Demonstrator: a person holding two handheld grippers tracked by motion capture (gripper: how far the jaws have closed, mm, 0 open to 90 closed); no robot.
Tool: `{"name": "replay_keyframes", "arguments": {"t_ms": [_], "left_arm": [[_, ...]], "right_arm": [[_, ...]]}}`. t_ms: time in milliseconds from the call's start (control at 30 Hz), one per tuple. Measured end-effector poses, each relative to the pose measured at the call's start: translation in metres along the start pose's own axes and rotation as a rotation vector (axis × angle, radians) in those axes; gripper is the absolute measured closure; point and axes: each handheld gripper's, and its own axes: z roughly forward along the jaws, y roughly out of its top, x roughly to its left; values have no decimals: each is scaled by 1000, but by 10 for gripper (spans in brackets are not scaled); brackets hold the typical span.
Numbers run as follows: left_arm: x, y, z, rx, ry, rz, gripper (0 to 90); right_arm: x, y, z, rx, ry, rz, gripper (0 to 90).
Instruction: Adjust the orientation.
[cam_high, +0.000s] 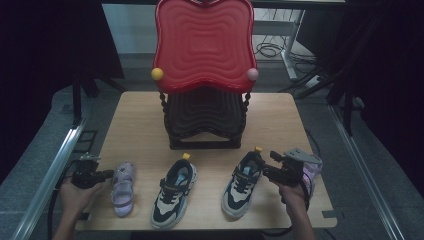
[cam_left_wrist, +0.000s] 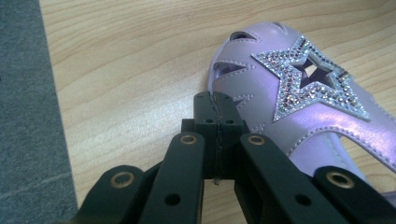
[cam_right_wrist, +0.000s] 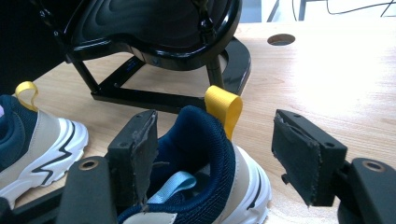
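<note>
Navy-and-beige sneaker (cam_right_wrist: 205, 186) sits between our right hand-held gripper's (cam_right_wrist: 219, 154) spread jaws, near the tabletop's (cam_high: 280, 115) front right corner.
Left hand-held gripper (cam_left_wrist: 219, 114) is pressed together, empty, touching the lilac sandal (cam_left_wrist: 299, 107) at the front left edge. Risk, we judge: closing off-centre on the soft heel collar could tip the sneaker.

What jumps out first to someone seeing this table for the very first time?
A big red wavy-edged rack towers at the table's far side. In front lie two navy-and-beige sneakers and a lilac sandal with a glittery star. The right claw straddles one sneaker's heel, open.
</note>
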Motion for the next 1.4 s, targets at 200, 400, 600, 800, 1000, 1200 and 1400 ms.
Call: {"name": "replay_keyframes", "arguments": {"t_ms": [200, 400, 600, 800, 1000, 1200, 1400], "left_arm": [[1, 4, 3, 8, -13, 5, 900], [-2, 15, 8, 28, -13, 46, 900], [-7, 27, 13, 41, -11, 89, 900], [-11, 34, 22, 50, -26, 103, 900], [-15, 39, 25, 53, -43, 117, 900], [-8, 37, 20, 38, -45, 101, 897], [-8, 40, -13, -80, -47, 76, 878]], "right_arm": [[0, -1, 2, 5, -2, 3, 322], [1, -1, 2, -1, -15, 9, 326], [0, -1, 2, -4, -19, 14, 327], [0, -2, 3, -6, -10, 26, 327], [-1, -4, 2, -1, -14, 36, 327], [-1, -5, 0, -2, -17, 34, 327], [0, -6, 1, -1, -15, 34, 328]]}}
